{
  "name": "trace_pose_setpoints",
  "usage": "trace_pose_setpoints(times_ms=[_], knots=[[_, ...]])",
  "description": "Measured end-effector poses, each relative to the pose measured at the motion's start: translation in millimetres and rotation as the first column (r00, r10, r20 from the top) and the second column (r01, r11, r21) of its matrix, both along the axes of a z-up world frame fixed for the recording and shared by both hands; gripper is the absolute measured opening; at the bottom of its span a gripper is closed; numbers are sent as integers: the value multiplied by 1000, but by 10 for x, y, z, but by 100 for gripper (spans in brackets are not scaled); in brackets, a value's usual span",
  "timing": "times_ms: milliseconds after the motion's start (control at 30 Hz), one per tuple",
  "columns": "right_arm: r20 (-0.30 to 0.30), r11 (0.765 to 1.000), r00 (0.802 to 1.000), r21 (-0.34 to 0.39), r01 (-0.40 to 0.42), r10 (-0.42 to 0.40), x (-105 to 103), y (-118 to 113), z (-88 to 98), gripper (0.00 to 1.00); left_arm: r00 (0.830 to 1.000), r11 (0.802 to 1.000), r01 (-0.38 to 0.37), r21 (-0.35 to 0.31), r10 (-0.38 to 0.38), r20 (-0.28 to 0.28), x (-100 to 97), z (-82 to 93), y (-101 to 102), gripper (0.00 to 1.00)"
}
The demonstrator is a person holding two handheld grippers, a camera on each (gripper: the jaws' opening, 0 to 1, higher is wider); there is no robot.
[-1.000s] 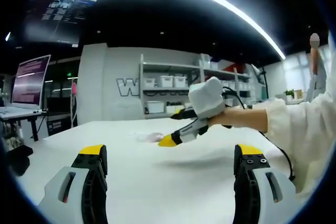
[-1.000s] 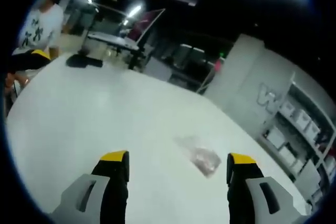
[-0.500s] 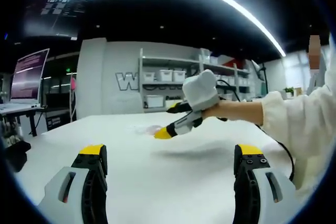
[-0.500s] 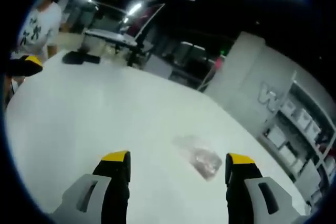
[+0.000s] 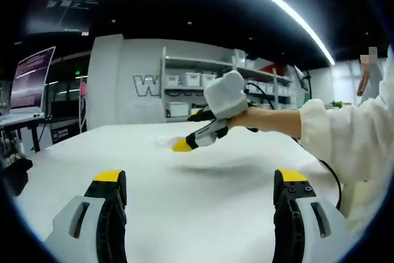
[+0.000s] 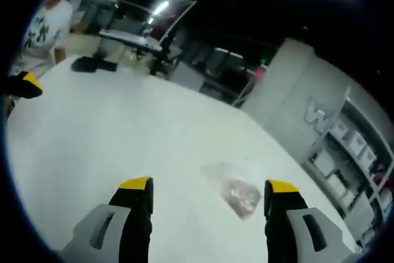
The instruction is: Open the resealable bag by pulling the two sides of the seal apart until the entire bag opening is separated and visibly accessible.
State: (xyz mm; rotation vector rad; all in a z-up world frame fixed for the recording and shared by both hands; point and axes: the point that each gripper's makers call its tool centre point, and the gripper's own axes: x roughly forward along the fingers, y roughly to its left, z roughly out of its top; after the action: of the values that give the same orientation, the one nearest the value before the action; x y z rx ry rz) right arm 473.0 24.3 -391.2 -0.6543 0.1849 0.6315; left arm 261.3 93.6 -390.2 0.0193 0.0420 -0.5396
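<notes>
The grey, yellow-tipped left gripper (image 5: 198, 180) has its jaws spread wide apart with nothing between them. The matching right gripper (image 6: 209, 189) likewise stands with jaws wide and empty; in the left gripper view it reaches in from the right, held by a hand (image 5: 261, 117) in a white sleeve (image 5: 345, 143).

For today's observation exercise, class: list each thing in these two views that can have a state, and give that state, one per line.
resealable bag: lying flat on the white table, not held; whether the seal is shut is too blurred to tell.
left gripper: open, holding nothing.
right gripper: open, holding nothing, above the table with the bag between its jaws in its own view.
monitor: switched on.
</notes>
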Motion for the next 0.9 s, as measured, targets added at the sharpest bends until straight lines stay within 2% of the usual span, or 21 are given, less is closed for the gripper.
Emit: trace_pose_setpoints(times_ms=[167,267,767,900], knots=[[-1,1000,1000,-16,-5,5,49,41,-30,72,1000,1000,11,7,-11,-13,-2,-38,-9,96],[-10,1000,1000,-25,-6,6,83,60,-68,72,1000,1000,20,-12,-20,-10,2,-25,-7,94],[-16,998,1000,-62,-10,9,216,113,-148,70,1000,1000,15,2,-15,-16,55,-78,1,97],[-24,999,1000,-47,2,-3,259,123,-180,67,1000,1000,16,4,-16,-17,60,-89,-1,97]])
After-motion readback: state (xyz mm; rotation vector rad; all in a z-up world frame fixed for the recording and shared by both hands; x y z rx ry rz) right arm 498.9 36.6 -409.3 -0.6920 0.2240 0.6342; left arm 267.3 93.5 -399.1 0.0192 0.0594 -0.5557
